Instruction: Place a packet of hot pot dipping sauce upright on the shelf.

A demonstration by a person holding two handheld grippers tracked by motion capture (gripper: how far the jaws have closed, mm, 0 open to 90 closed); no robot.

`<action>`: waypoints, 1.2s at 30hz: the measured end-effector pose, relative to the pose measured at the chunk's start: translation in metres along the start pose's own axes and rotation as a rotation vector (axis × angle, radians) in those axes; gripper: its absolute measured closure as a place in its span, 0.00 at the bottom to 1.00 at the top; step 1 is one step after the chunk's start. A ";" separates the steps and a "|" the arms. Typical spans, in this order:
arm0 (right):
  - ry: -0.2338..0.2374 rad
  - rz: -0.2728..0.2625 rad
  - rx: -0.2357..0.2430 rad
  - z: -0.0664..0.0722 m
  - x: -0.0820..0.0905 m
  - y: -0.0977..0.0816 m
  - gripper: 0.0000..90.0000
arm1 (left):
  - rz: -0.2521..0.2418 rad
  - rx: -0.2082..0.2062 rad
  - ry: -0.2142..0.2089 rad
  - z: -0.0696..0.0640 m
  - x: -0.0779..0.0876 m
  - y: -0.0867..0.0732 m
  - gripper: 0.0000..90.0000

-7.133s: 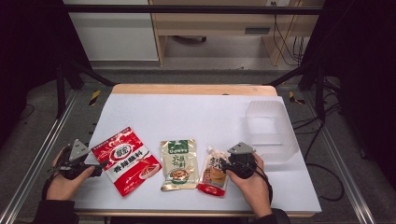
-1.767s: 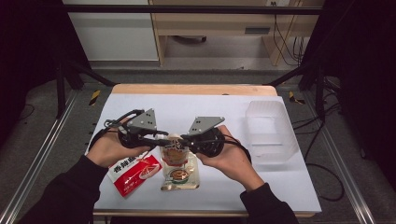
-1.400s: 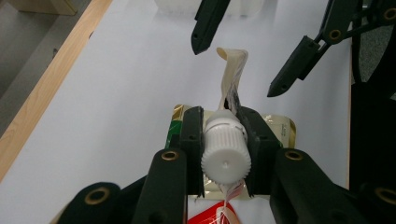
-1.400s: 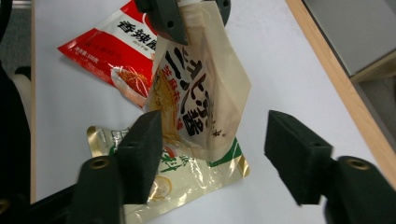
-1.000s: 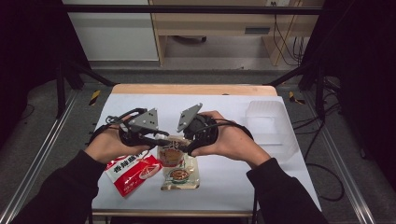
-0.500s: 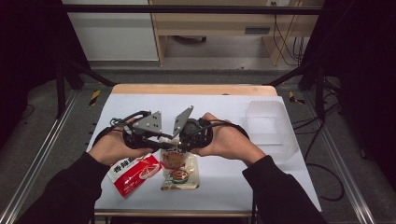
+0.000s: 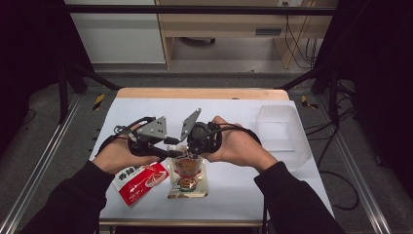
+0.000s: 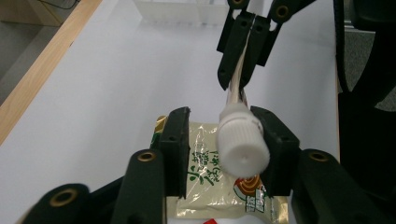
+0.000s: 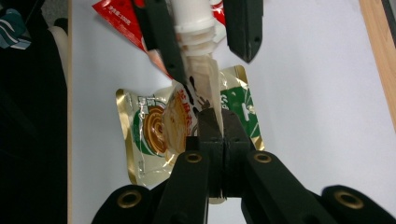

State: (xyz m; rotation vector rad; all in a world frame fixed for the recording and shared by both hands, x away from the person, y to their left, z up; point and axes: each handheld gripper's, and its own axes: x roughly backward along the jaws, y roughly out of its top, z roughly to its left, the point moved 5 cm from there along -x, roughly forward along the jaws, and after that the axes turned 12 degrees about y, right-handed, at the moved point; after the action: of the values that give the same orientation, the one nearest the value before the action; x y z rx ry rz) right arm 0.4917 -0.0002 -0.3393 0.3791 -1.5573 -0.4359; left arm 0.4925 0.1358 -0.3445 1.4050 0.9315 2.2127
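White plastic marks the thing you are working on: the screw cap (image 8: 243,144) of a spouted pouch (image 9: 205,88), held up in the air just above the green-and-gold packet (image 7: 187,178) lying flat on the worktop (image 7: 243,109).

Your left gripper view shows the cap end-on between the 2 black jaws of your left gripper (image 8: 229,140); these jaws have just been opening, 1 pad sits against the cap's side and the other stands clear of it. Farther off in that view, your right gripper (image 8: 245,51) is pinched on the pouch's pale neck behind the cap.

Your right gripper view shows that clamp from behind: jaws together on the pouch's edge, having just closed, with the green-and-gold packet directly below and a corner of the red packet (image 9: 116,18) beyond.

The high view adds the clear plastic bin (image 7: 277,126), well right of the green-and-gold packet, and the red packet just left of it.

Count: 3 packets, 1 bin, 2 grippers.
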 end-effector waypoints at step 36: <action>-0.196 0.020 -0.083 -0.047 0.100 -0.072 0.99 | -0.012 0.341 0.235 0.000 0.005 -0.134 0.09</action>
State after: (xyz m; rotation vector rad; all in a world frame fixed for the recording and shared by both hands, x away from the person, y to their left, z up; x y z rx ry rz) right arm 0.5331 -0.1135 -0.2875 0.2616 -1.7256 -0.5331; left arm 0.4841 0.2356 -0.4338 1.2830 1.4517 2.3253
